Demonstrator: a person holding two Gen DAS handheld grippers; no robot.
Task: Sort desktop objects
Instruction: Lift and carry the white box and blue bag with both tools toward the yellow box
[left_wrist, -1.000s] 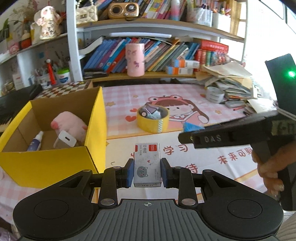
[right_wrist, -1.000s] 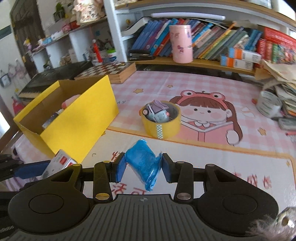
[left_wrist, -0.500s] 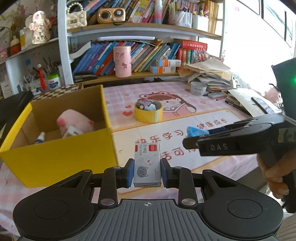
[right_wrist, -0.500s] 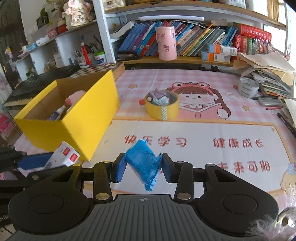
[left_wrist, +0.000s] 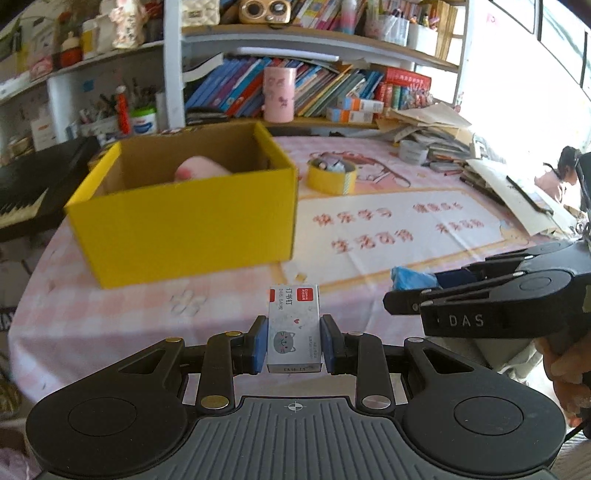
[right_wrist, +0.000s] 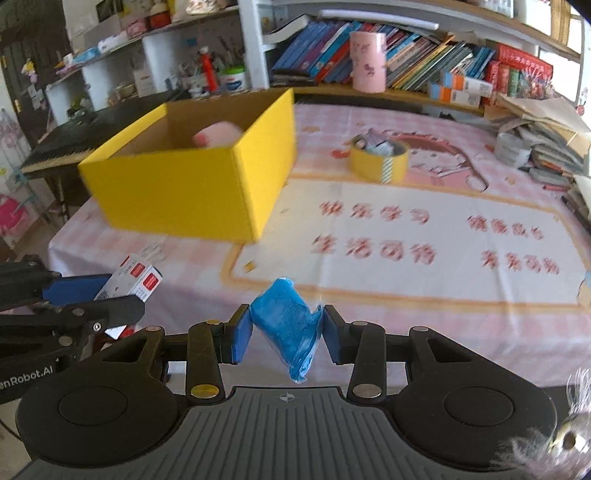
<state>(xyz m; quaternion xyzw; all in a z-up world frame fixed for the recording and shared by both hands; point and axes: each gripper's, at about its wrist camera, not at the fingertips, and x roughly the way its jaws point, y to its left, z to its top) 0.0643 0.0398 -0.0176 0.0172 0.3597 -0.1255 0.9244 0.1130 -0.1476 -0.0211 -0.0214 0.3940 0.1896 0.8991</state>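
Blue pads on my left gripper (left_wrist: 294, 345) are pinched against both sides of a small white staple box (left_wrist: 294, 334) with a grey cat face and red labels; it sits low in the middle of the left wrist view, held above the near edge of the pink checked tablecloth (left_wrist: 110, 314). My right gripper (right_wrist: 287, 328) squeezes a crumpled blue packet (right_wrist: 291, 325) between its pads, at lower centre of the right wrist view, the packet's tail hanging down below the fingers.

Each tool shows in the other's camera: the right gripper enters the left wrist view from the right edge with the packet's blue tip poking out at its front, and the left gripper with its staple box sits at the lower left of the right wrist view.

Beyond both, in the upper left part of each frame, stands the open yellow cardboard box (left_wrist: 192, 225) with a pink plush toy (left_wrist: 201, 170) inside. Right of the box, a yellow tape roll (left_wrist: 331, 177) lies flat on the cartoon desk mat (left_wrist: 406, 225), with small items tucked in its hole. A pink cup (left_wrist: 279, 94) stands on the bookshelf (left_wrist: 314, 37) behind.
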